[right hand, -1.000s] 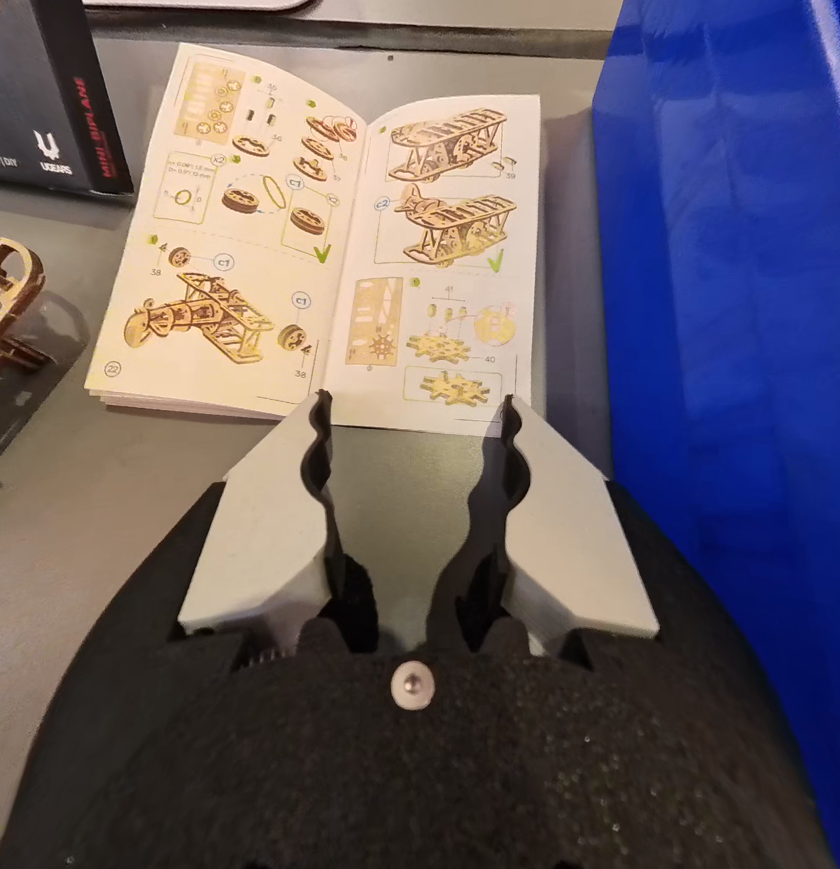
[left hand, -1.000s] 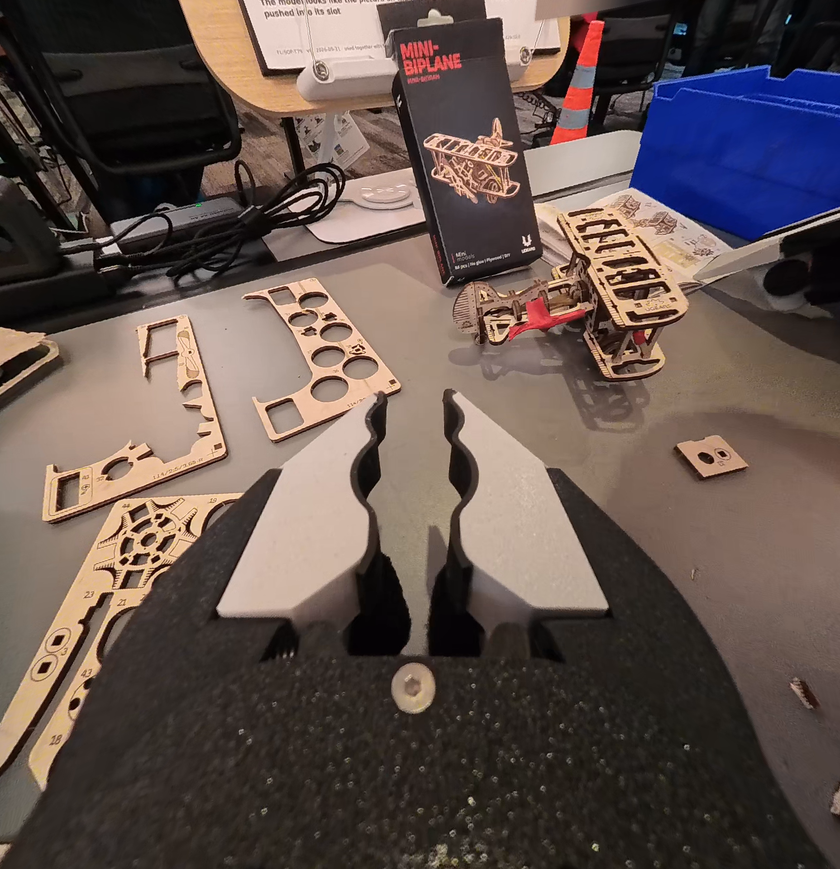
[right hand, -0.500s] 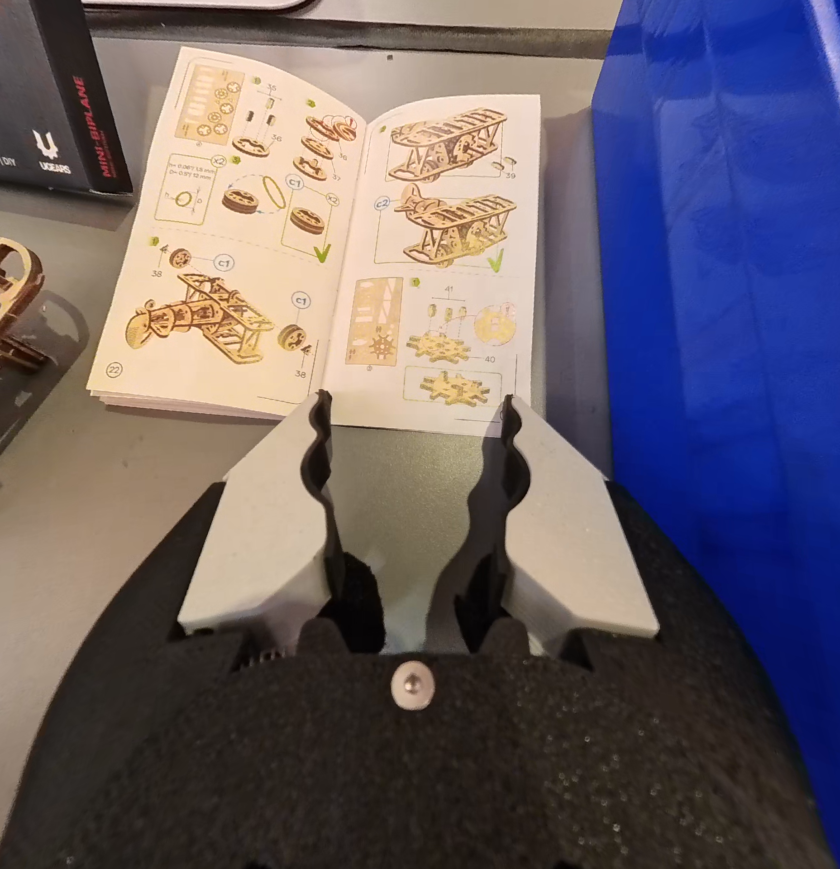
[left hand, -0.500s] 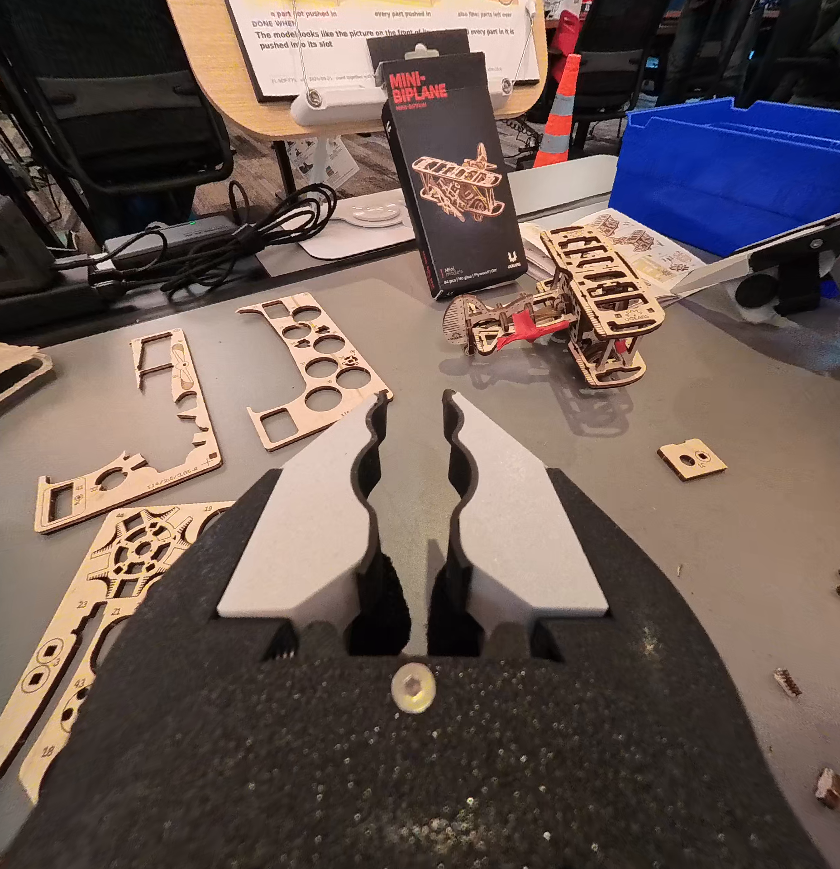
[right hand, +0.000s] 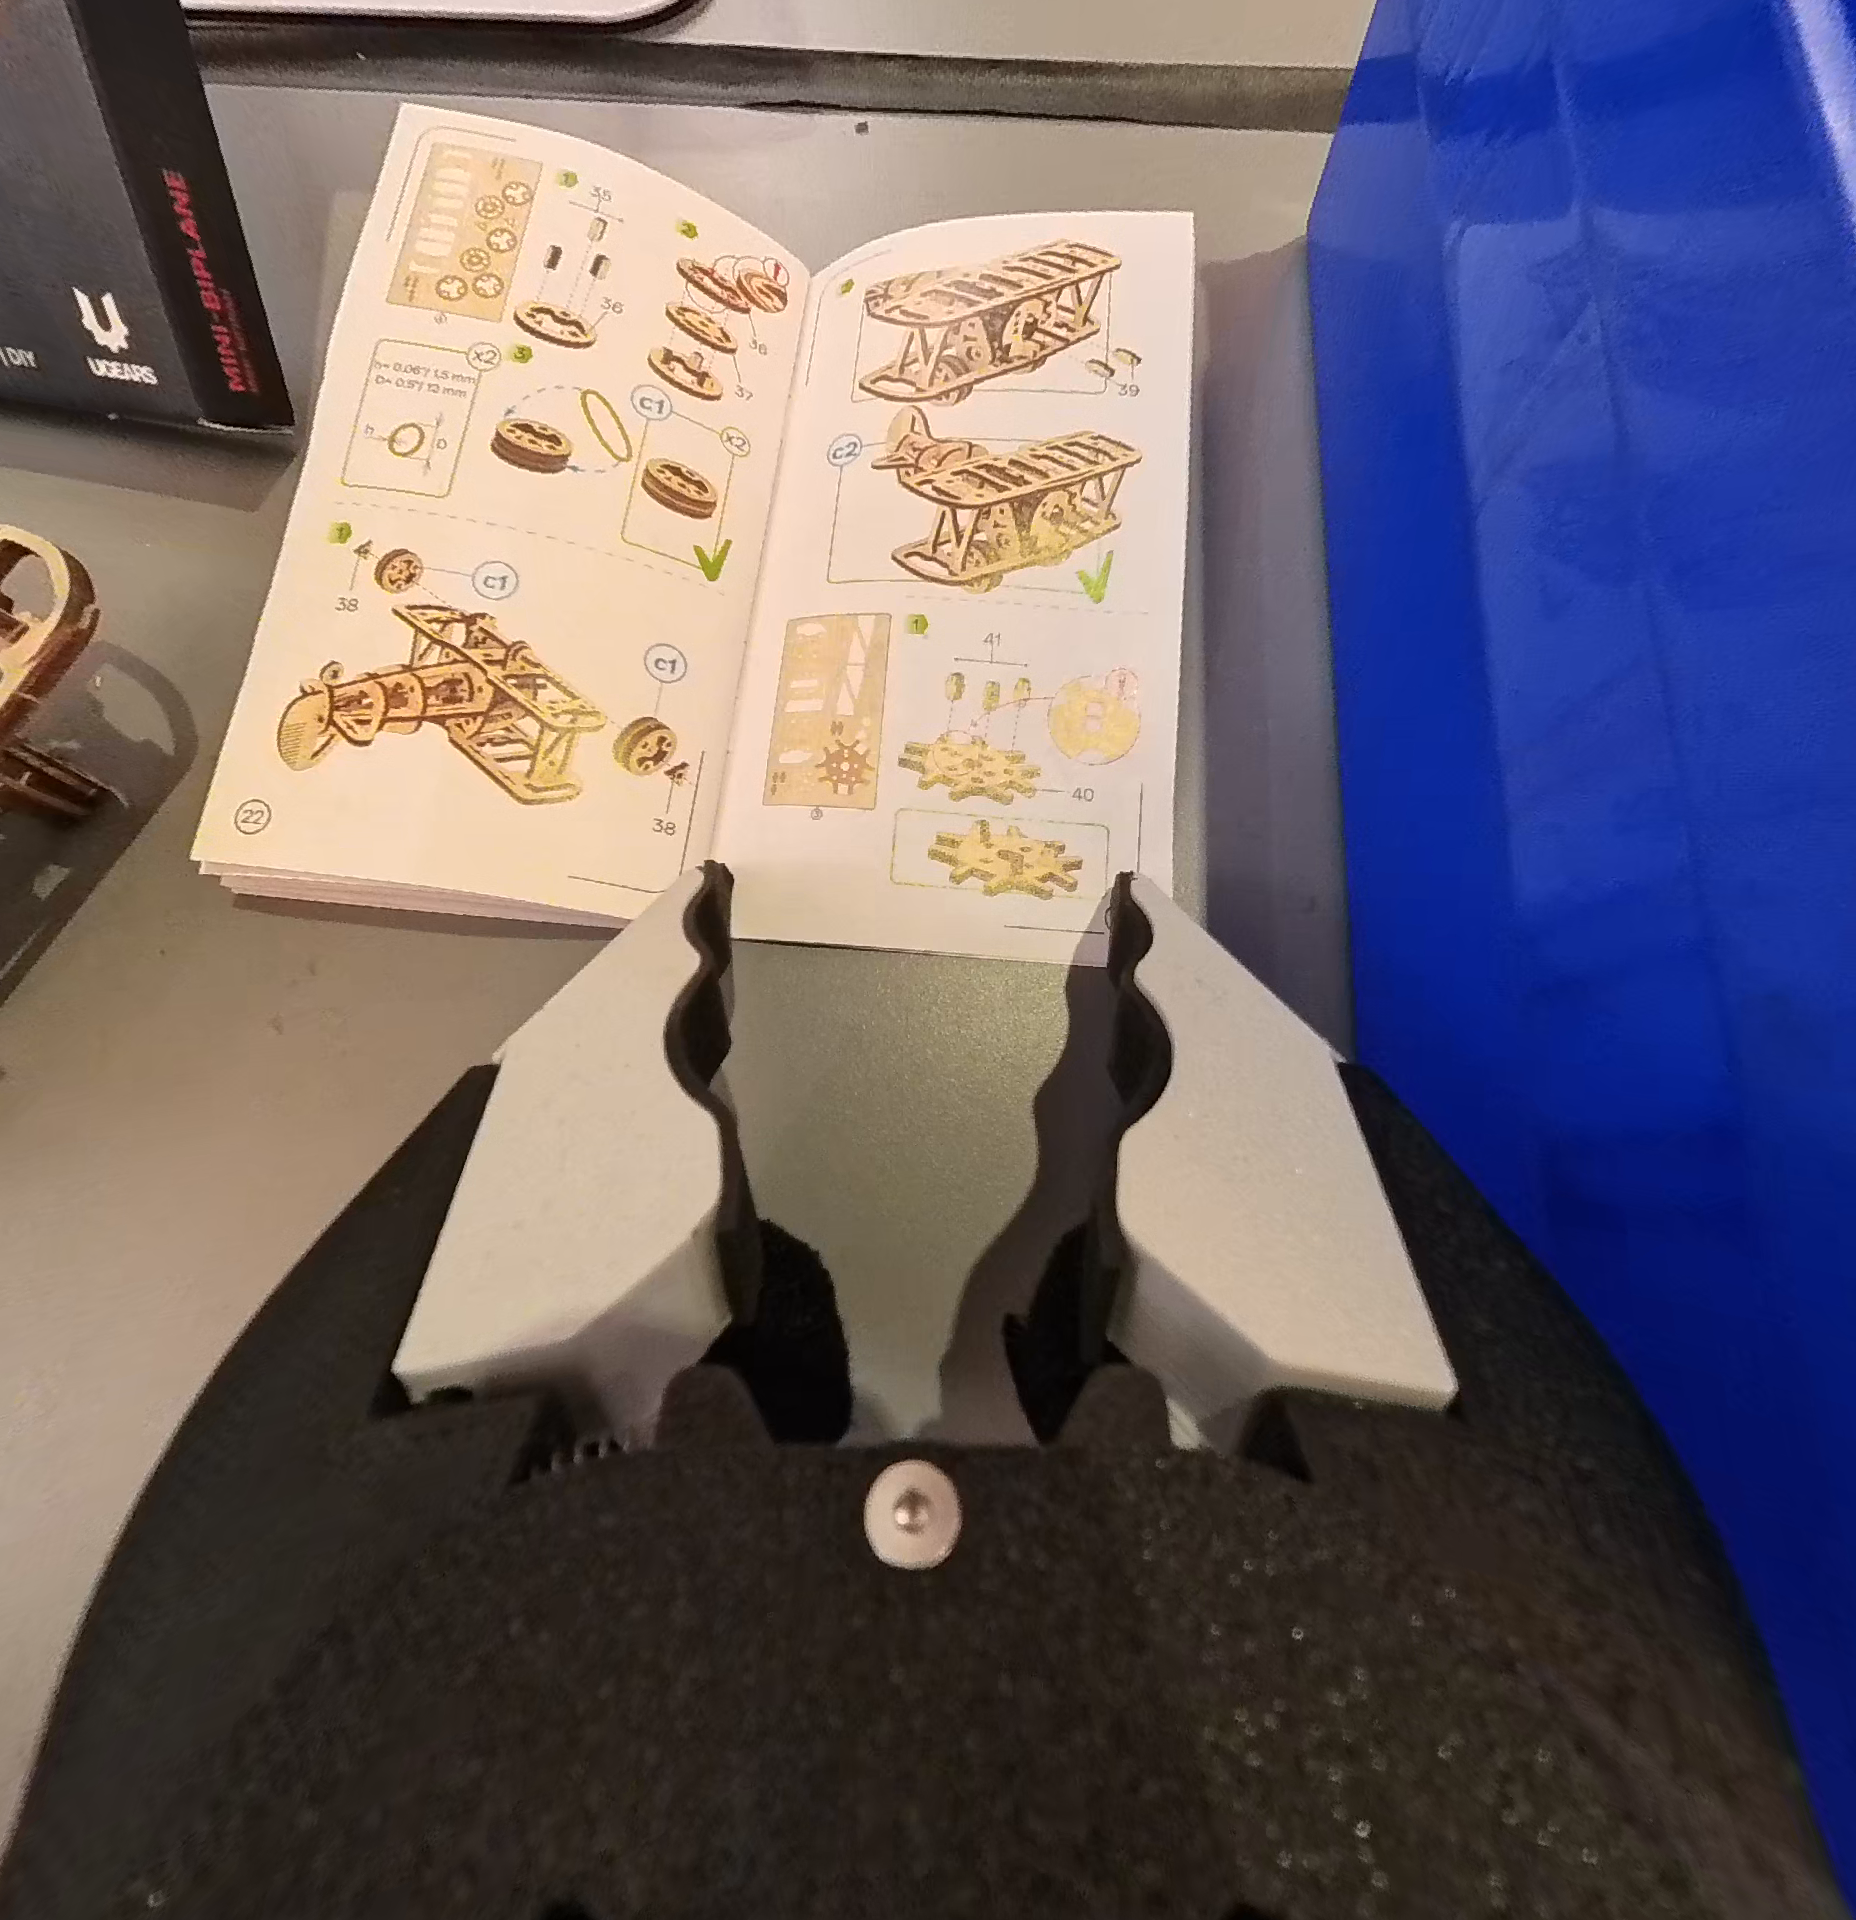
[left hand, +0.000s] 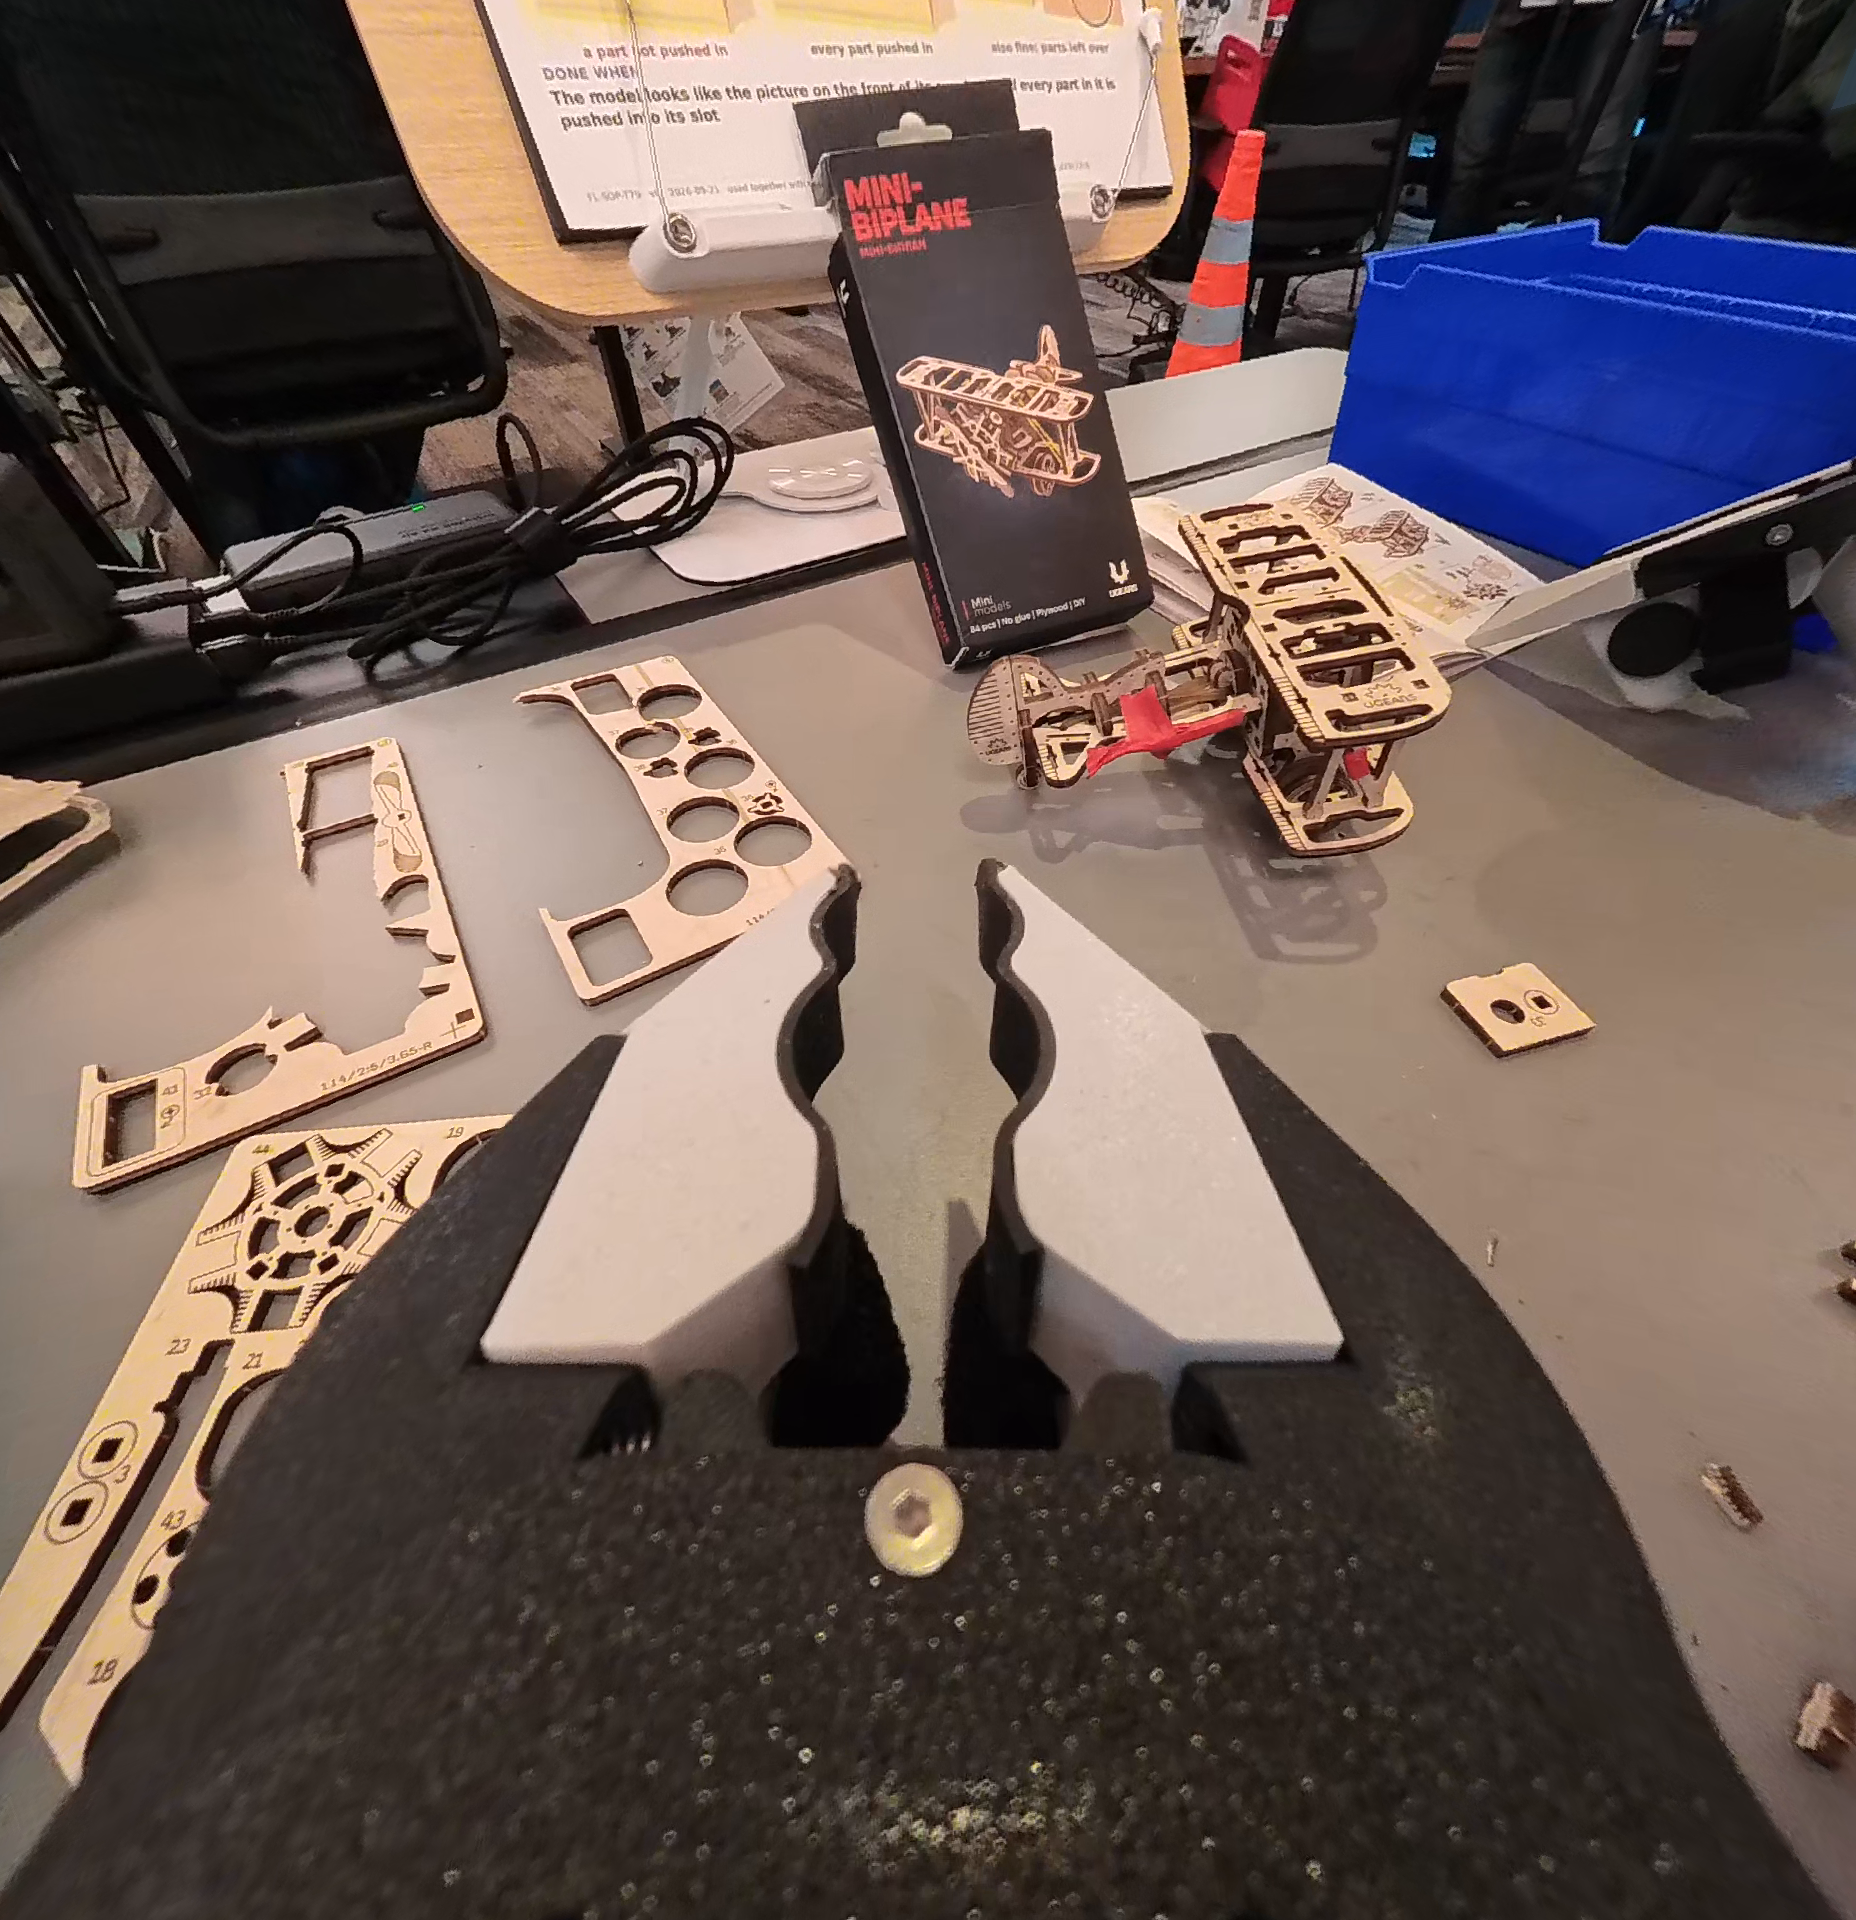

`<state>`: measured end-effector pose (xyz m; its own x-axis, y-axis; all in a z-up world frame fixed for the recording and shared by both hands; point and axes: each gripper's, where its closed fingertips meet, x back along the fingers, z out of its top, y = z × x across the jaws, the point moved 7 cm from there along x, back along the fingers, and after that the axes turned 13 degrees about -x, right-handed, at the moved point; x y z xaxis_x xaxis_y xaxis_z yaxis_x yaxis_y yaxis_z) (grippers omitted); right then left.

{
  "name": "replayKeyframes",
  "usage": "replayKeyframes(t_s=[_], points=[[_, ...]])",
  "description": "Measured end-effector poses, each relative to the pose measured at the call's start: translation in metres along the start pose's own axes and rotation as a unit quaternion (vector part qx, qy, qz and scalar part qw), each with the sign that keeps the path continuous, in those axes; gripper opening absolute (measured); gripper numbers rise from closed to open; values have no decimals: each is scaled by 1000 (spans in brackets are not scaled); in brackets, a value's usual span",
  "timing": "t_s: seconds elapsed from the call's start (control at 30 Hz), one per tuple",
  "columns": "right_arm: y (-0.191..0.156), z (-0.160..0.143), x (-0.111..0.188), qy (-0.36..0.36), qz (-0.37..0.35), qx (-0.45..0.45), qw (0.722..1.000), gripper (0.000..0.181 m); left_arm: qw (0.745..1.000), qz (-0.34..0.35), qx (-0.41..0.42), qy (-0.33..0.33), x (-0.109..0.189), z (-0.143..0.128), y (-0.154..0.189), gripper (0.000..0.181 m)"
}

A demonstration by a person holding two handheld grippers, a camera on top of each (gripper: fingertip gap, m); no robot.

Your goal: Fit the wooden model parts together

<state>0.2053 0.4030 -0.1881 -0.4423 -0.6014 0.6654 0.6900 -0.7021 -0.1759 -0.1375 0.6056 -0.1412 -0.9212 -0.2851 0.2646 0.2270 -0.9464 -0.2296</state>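
Note:
A wooden biplane model (left hand: 1246,686) with a red part stands on the grey table, right of centre in the left wrist view; its edge shows in the right wrist view (right hand: 20,686). Several punched plywood sheets (left hand: 685,821) lie at the left, and a small square wooden piece (left hand: 1516,1008) lies at the right. My left gripper (left hand: 919,883) is open a little, empty, above the table between the sheets and the model. My right gripper (right hand: 913,883) is open wide, empty, just before an open instruction booklet (right hand: 737,520). The right gripper also shows in the left wrist view (left hand: 1682,582).
A black model box (left hand: 986,416) stands upright behind the biplane. A blue bin (right hand: 1630,727) stands close at the right gripper's right side. Black cables (left hand: 508,561) lie at the back left. Small wood scraps (left hand: 1734,1496) lie at the right front. Tip to tip, the grippers are about 35 centimetres apart. To the small square wooden piece (left hand: 1516,1008): left tips about 15 centimetres, right tips about 20 centimetres.
The left gripper has drawn back and up, so the biplane, box and sheets sit farther away. The right gripper has not moved.

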Motion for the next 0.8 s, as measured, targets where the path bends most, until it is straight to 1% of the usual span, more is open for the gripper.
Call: replayKeyframes(t_s=[0.8], points=[[0,0,0,0,0,0,1000,72,1000,0,-2,1,0,1,0,21]])
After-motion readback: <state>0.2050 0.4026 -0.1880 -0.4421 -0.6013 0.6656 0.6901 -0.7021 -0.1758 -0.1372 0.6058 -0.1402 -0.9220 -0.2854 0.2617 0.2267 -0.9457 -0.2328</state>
